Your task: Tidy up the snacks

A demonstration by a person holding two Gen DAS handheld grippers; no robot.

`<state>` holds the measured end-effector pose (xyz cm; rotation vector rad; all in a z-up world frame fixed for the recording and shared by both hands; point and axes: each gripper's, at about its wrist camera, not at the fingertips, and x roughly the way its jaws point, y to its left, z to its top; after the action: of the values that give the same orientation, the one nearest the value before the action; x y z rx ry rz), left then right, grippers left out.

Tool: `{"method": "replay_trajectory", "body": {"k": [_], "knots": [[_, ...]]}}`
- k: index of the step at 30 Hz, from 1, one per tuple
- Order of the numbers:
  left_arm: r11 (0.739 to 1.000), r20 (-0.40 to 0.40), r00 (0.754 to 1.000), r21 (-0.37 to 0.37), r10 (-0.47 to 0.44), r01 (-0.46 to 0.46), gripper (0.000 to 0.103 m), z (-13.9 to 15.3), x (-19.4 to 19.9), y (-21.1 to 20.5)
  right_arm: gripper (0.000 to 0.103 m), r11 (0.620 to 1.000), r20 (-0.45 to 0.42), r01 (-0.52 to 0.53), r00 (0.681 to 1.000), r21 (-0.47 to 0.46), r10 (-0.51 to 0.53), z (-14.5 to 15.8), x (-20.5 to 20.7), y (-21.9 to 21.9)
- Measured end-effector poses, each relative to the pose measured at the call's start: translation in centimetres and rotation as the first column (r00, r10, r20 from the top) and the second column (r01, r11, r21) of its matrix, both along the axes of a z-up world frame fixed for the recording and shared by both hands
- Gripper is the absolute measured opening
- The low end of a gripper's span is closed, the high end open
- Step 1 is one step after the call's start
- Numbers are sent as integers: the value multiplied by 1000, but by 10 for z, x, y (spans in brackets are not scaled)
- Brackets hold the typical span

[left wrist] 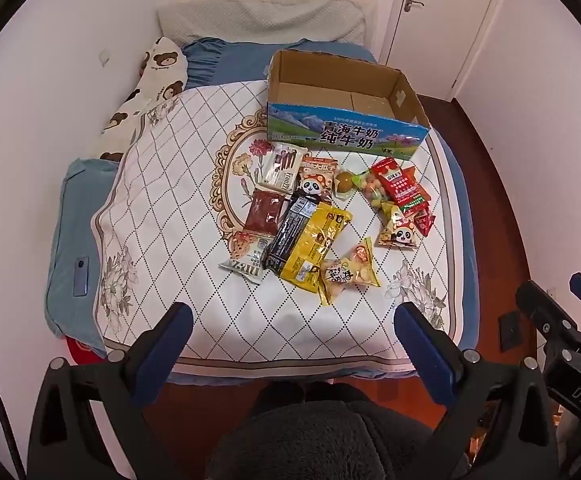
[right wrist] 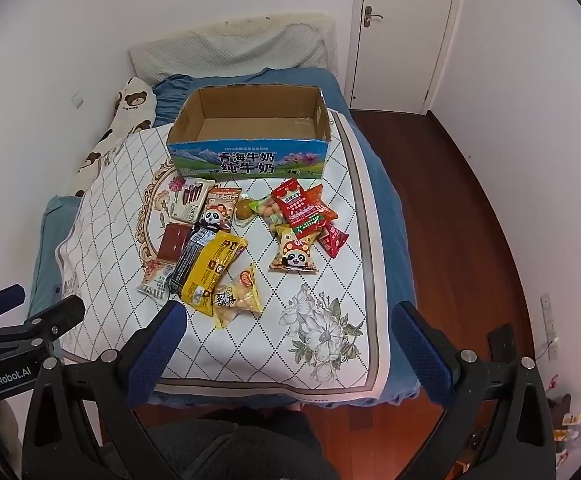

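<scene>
An open, empty cardboard milk box (left wrist: 342,120) (right wrist: 250,152) stands on the bed's white quilt (left wrist: 162,208) (right wrist: 330,280). Several snack packets lie in front of it: a yellow bag (left wrist: 314,244) (right wrist: 210,268), a black bar (left wrist: 290,232), a red packet (left wrist: 404,188) (right wrist: 302,208), panda packets (left wrist: 398,234) (right wrist: 294,258), a white biscuit pack (left wrist: 282,168). My left gripper (left wrist: 292,316) is open and empty, held back above the quilt's near edge. My right gripper (right wrist: 288,316) is open and empty, likewise short of the snacks.
A bear-print pillow (left wrist: 150,92) lies along the left wall. A phone (left wrist: 81,276) rests on the blue sheet at left. A white door (right wrist: 402,28) and wooden floor (right wrist: 450,200) are to the right of the bed. A grey pillow (left wrist: 258,20) is at the head.
</scene>
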<state>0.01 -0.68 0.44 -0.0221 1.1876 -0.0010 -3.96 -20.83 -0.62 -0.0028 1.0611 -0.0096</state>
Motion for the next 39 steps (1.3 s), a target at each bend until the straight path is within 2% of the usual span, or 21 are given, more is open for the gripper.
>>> {"method": "replay_trajectory", "body": {"k": [4,39], "knots": [[1000,6,1000,-2,-9,9,103,7,-5,-1,103,1000,0,2,1000,7,-2,1,-2,0],[1000,24,999,-10,-28,28,103,9,-14,2,103,999,14,16,1000,47,-17,7,-14,-1]]}}
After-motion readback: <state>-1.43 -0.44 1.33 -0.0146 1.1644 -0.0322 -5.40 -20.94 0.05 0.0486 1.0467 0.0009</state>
